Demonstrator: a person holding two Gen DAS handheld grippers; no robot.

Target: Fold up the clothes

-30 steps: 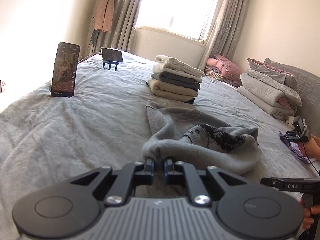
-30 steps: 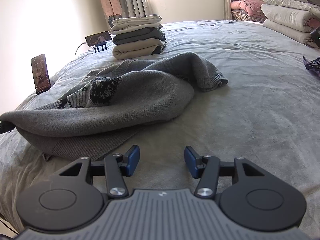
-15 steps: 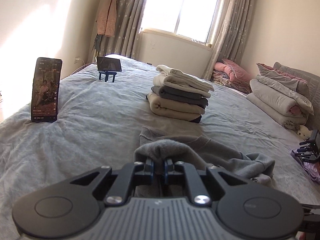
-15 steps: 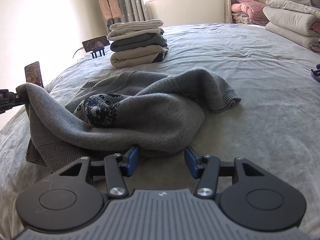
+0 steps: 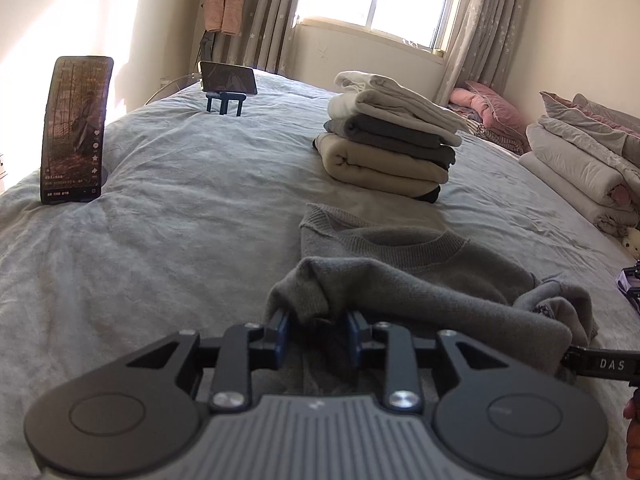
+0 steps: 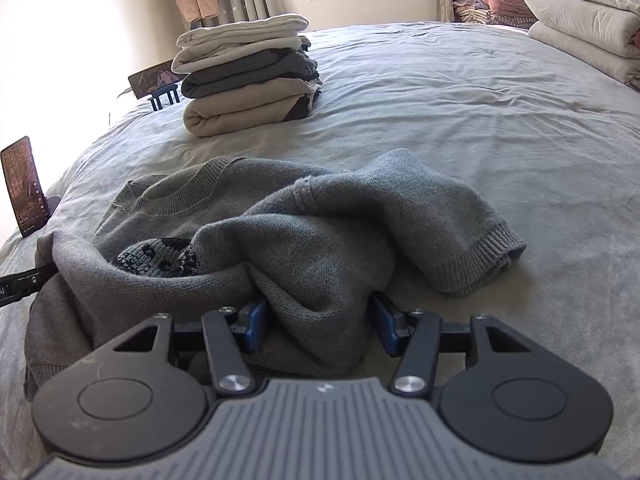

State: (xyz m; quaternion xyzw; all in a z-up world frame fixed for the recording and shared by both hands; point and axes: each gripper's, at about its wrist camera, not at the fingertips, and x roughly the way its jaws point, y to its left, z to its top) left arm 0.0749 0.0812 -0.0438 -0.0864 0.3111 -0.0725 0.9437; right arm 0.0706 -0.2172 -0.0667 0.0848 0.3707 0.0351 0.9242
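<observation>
- The bed (image 6: pixel 440 128) is seen spread with a grey cover, and the grey sweater (image 6: pixel 320 240) is laid on its near part in a loose heap, collar toward the far side, one ribbed cuff flung out to the right.
- Compared with a second ago, the sweater's near edge is seen carried over onto the body, so a first fold is judged to be laid, though bunched and uneven; smoothing is likely to be needed.
- A stack of folded clothes (image 5: pixel 392 140) is set beyond the sweater, well apart from it, probably where the finished piece is to go.
- Rolled bedding (image 5: pixel 580 168) is piled along the right side of the bed, clear of the work.
- The left hand-held gripper (image 5: pixel 318 330) is seen with its jaws just parted: half a second ago they were pressed together on a bunch of knit, and now a fold of cloth lies loose between the pads, so that corner is judged released.
- The right hand-held gripper (image 6: pixel 318 326) is held spread, with a thick fold of sweater lying between the pads; no pinch on it is seen.
- An upright phone (image 5: pixel 74 132) is stood at the left edge of the bed, and a second phone on a blue stand (image 5: pixel 228 80) is set farther back; neither is in the way.
- A small purple item (image 5: pixel 630 284) at the right edge is too cut off to be identified.
</observation>
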